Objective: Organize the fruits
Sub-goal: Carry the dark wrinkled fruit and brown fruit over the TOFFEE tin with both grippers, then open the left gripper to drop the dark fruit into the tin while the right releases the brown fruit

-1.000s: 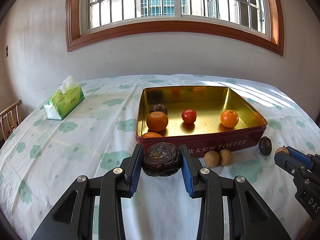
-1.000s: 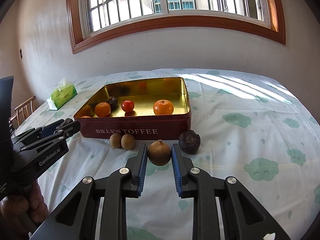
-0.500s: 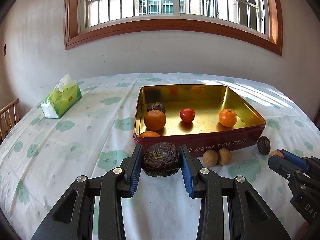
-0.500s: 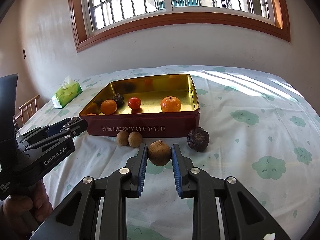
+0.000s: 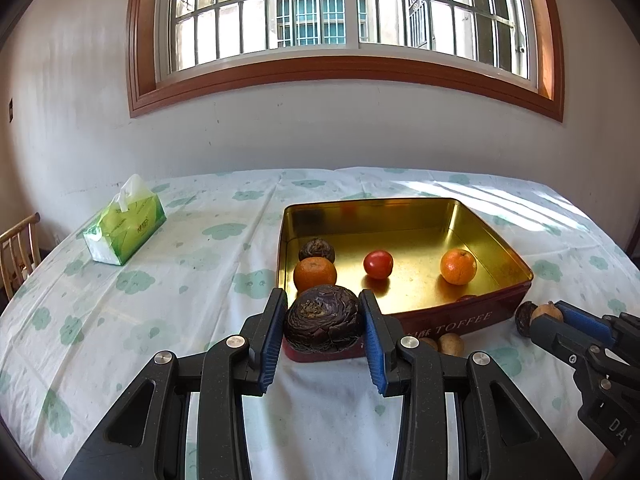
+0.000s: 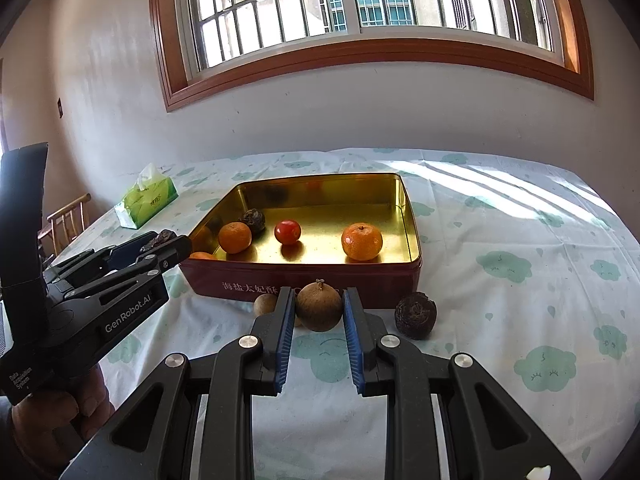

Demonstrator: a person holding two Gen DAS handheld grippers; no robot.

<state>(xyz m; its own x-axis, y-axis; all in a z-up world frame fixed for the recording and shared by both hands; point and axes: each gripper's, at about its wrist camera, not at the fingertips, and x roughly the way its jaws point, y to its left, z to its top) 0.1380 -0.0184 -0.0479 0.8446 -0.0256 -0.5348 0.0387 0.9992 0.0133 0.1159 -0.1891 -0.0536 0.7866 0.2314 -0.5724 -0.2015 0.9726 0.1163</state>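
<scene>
My left gripper [image 5: 323,320] is shut on a dark wrinkled purple fruit [image 5: 323,322], held up at the near left corner of the red toffee tin [image 5: 486,236]. In the right wrist view the left gripper [image 6: 168,246] sits level with the tin's rim [image 6: 412,220]. My right gripper [image 6: 319,312] is shut on a round brown fruit [image 6: 319,306] before the tin's front wall. Inside the tin lie an orange [image 6: 362,241], a tomato [image 6: 287,231], another orange [image 6: 235,237] and a dark fruit [image 6: 253,219].
A dark wrinkled fruit [image 6: 415,315] and small brown fruits [image 5: 450,344] lie on the cloud-print cloth before the tin. A green tissue pack [image 5: 126,224] stands at the far left. A wooden chair [image 5: 18,248] is past the left edge. A person's hand [image 6: 52,412] grips the left tool.
Both grippers have edged up toward the tin, each fruit still gripped. The purple fruit now overlaps the tin's near corner and the brown fruit overlaps its front wall.
</scene>
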